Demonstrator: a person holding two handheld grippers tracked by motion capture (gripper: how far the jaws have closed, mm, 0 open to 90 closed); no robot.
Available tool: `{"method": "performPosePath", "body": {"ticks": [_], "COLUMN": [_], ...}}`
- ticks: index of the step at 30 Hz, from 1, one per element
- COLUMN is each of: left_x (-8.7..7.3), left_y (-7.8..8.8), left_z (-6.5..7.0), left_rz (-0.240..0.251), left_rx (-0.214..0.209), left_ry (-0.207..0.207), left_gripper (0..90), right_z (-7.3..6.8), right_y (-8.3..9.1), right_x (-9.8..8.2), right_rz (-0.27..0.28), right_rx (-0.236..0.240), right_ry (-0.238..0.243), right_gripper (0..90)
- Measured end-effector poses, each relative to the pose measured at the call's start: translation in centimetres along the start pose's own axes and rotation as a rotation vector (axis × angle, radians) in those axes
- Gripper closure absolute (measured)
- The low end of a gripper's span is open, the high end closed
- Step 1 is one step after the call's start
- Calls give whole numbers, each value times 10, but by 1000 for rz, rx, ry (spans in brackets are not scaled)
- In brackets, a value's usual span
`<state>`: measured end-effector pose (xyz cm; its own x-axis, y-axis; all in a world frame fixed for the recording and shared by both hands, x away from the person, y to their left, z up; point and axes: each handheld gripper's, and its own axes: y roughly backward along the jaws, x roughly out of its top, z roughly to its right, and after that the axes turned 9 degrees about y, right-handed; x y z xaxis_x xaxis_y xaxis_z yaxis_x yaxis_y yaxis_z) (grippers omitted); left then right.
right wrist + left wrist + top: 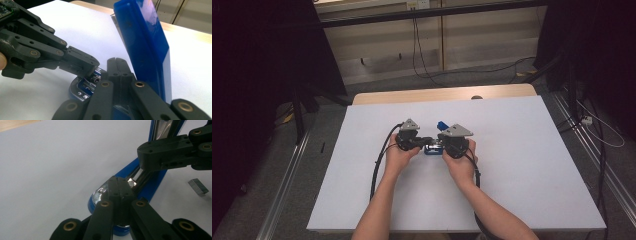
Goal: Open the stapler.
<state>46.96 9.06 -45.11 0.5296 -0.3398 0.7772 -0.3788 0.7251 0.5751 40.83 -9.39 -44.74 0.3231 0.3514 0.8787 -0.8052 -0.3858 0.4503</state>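
While both grippers meet mid-table point(522, 165), a blue stapler point(142, 47) lies between them with its lid swung upright. Left gripper point(119, 185): jaws pressed together over the stapler's metal end; right gripper point(117, 65): jaws likewise together, beside the raised lid. A staple block point(198, 186) lies near the stapler.

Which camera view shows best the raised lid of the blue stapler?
The right gripper view: the blue plastic stapler's raised lid stands large and near upright there. The left gripper view cuts it at the top edge. The high view gives a small blue tip between the tools.
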Motion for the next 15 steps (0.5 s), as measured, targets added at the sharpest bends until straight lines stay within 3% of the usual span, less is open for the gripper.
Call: {"method": "performPosePath", "body": {"ticks": [15], "left_x": [-1], "left_y": [-1], "left_z": [0], "left_rz": [8], "left_rx": [-6], "left_ry": [3], "left_gripper": [900], "right_z": [10], "right_y": [8], "right_x": [2], "right_rz": [-3], "right_rx": [-31], "right_ry": [40], "right_gripper": [900]}}
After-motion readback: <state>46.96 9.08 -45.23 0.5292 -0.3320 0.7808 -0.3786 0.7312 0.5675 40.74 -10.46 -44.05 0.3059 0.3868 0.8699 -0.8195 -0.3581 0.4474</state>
